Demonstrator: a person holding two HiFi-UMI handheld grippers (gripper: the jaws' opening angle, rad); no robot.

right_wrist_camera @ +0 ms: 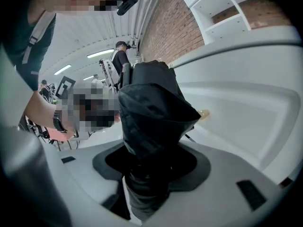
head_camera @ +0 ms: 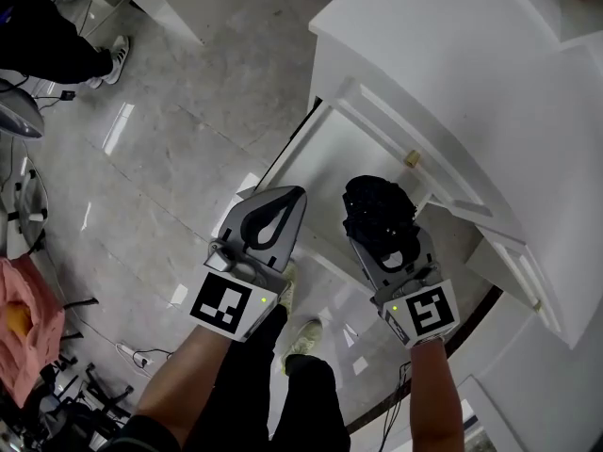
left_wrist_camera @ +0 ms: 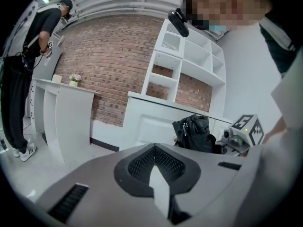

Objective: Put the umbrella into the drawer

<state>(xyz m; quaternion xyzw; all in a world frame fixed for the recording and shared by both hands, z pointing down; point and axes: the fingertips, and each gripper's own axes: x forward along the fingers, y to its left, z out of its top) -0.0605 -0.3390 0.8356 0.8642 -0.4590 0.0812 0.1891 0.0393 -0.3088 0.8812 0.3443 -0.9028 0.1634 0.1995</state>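
Note:
My right gripper point(head_camera: 382, 235) is shut on a black folded umbrella point(head_camera: 377, 207), which stands bunched up out of its jaws. In the right gripper view the umbrella point(right_wrist_camera: 151, 112) fills the middle above that gripper point(right_wrist_camera: 149, 174). Beyond it is the white drawer front point(right_wrist_camera: 246, 108) with a small knob point(right_wrist_camera: 204, 113); the drawer looks shut. In the head view the knob point(head_camera: 412, 158) lies just past the umbrella. My left gripper point(head_camera: 287, 205) is shut on nothing, left of the umbrella. From the left gripper view, its jaws point(left_wrist_camera: 155, 148) meet, and the umbrella point(left_wrist_camera: 196, 134) shows to the right.
The white cabinet point(head_camera: 452, 55) fills the upper right. A black cable point(head_camera: 287, 149) runs down its left side. A person point(head_camera: 47, 40) stands at the far left on the tiled floor. A white counter point(left_wrist_camera: 61, 112) and wall shelves point(left_wrist_camera: 184, 65) stand against a brick wall.

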